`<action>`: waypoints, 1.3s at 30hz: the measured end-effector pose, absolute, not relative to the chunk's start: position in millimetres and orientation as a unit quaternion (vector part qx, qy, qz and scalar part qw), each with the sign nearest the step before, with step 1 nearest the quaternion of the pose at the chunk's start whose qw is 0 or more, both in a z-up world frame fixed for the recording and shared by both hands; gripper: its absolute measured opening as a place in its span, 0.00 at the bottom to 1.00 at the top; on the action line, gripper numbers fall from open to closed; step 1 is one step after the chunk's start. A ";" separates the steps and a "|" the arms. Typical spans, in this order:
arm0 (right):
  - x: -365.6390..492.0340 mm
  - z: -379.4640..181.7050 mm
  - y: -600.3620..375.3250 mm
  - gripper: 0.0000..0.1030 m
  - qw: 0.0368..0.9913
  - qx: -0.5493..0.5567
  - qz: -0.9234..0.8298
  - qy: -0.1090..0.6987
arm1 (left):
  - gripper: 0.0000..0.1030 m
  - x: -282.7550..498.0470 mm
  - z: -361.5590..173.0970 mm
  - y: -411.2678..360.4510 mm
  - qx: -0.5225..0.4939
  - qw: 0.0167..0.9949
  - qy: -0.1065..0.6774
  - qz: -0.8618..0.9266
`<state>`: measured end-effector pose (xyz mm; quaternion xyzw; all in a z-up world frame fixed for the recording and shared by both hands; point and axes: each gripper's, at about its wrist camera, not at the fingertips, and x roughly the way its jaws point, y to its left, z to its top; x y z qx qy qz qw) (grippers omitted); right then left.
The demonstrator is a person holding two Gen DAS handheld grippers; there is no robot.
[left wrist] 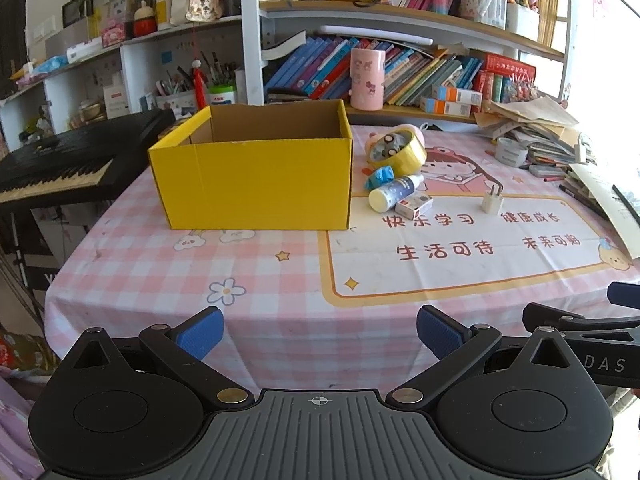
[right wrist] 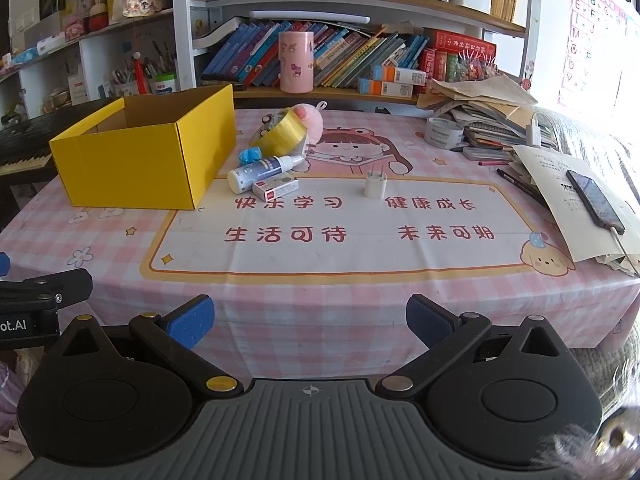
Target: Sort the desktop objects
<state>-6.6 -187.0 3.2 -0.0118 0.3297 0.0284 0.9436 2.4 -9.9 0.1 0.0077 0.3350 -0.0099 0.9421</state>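
Observation:
An open yellow cardboard box [left wrist: 256, 176] [right wrist: 140, 160] stands on the pink checked tablecloth [left wrist: 160, 280] [right wrist: 320, 304]. To its right lie a yellow tape roll [left wrist: 400, 152] [right wrist: 282, 130] leaning on a pink plush toy [right wrist: 310, 120], a blue wrapped item [left wrist: 380, 176] [right wrist: 250, 155], a white spray bottle [left wrist: 394, 192] [right wrist: 264, 172], a small red-and-white carton [left wrist: 414, 205] [right wrist: 276, 189] and a white plug adapter [left wrist: 492, 200] [right wrist: 375, 185]. My left gripper [left wrist: 320, 338] and right gripper [right wrist: 310, 324] hover open over the table's near edge, far from these objects, holding nothing.
A grey tape roll [right wrist: 443, 131], paper stacks [right wrist: 480, 108], pens and a phone [right wrist: 596, 200] crowd the right side. Bookshelves and a pink cup [right wrist: 296, 62] stand behind the table. A black keyboard [left wrist: 60, 164] stands left of the table.

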 end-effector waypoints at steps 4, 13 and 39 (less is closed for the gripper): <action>-6.3 3.5 -187.0 1.00 0.943 -0.011 0.028 0.331 | 1.00 3.0 0.2 -9.9 0.008 0.942 0.336 -0.011; -5.6 2.4 -183.8 1.00 0.942 -0.014 0.031 0.333 | 1.00 2.2 -0.7 -8.0 0.008 0.942 0.337 -0.013; 6.8 -0.1 -172.5 1.00 0.936 -0.008 0.051 0.349 | 1.00 11.0 -3.2 -2.4 0.008 0.940 0.341 -0.020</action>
